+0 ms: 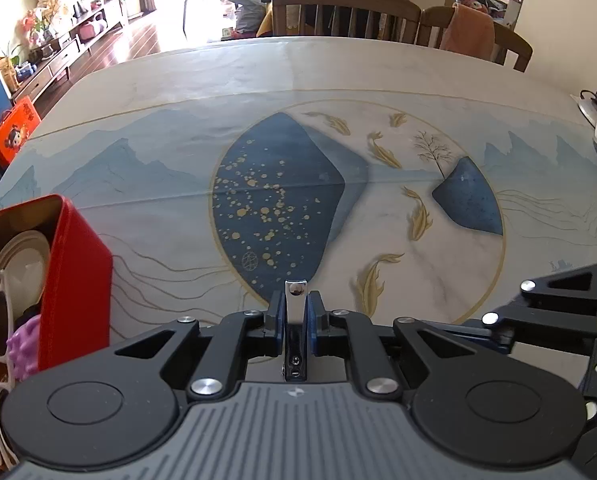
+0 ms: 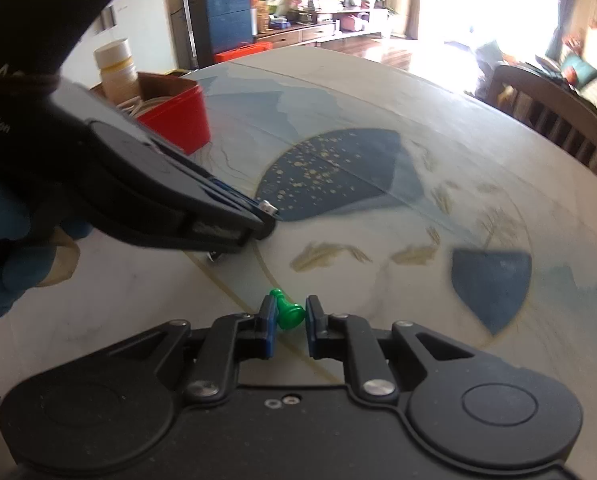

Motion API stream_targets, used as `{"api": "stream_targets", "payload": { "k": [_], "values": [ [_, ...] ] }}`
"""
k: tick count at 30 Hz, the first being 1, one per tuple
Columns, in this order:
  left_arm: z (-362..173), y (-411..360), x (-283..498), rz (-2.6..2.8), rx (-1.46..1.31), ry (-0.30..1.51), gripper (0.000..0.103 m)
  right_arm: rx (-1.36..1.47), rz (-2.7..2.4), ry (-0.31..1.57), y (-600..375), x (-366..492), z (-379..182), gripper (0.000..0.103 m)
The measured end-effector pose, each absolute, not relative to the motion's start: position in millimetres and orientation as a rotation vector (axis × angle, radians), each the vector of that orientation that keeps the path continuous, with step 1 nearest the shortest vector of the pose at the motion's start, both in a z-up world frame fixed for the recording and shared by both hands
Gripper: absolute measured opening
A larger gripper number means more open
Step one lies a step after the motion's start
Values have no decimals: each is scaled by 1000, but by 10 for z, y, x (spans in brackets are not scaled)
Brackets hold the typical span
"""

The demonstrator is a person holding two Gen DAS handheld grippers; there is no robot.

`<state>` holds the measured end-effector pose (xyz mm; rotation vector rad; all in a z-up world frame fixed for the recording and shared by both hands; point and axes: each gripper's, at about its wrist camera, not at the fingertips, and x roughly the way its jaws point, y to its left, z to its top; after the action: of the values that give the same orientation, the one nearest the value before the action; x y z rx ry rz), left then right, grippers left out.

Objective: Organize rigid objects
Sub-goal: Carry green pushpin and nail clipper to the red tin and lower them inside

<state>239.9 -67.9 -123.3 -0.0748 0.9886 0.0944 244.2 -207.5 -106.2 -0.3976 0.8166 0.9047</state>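
Nail clippers (image 1: 295, 320) stand pinched between the narrow jaws of the left gripper (image 1: 295, 312) at the bottom centre of its frame, lifted clear of the tabletop (image 1: 378, 80), likely so they can go into the red box (image 1: 74, 276) at lower left, which already holds other small items. The right gripper (image 2: 291, 316) grips a green pawn (image 2: 287, 310) at its fingertips, low over the tabletop, probably bound for that box too.

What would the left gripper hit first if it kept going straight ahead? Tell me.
Probably nothing near: the left gripper, shut on a metal clip, points across bare tablecloth toward the far chair; the red box sits off left.
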Motion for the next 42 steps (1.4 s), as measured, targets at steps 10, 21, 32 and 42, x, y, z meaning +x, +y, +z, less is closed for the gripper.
{"api": "stream_targets", "payload": {
  "k": [10, 21, 32, 42],
  "values": [
    [-1061, -598, 2178, 105, -122, 968, 11, -305, 863, 811, -2252, 2322, -825, 14],
    [-781, -551, 1833, 98, -149, 890, 11, -266, 840, 756, -2347, 2091, -531, 14],
    [-461, -346, 1462, 104, -235, 841, 11, -253, 860, 693, -2266, 1869, -221, 14],
    [-323, -22, 1164, 149, -245, 825, 11, -270, 899, 652, -1954, 1683, -70, 14]
  ]
}}
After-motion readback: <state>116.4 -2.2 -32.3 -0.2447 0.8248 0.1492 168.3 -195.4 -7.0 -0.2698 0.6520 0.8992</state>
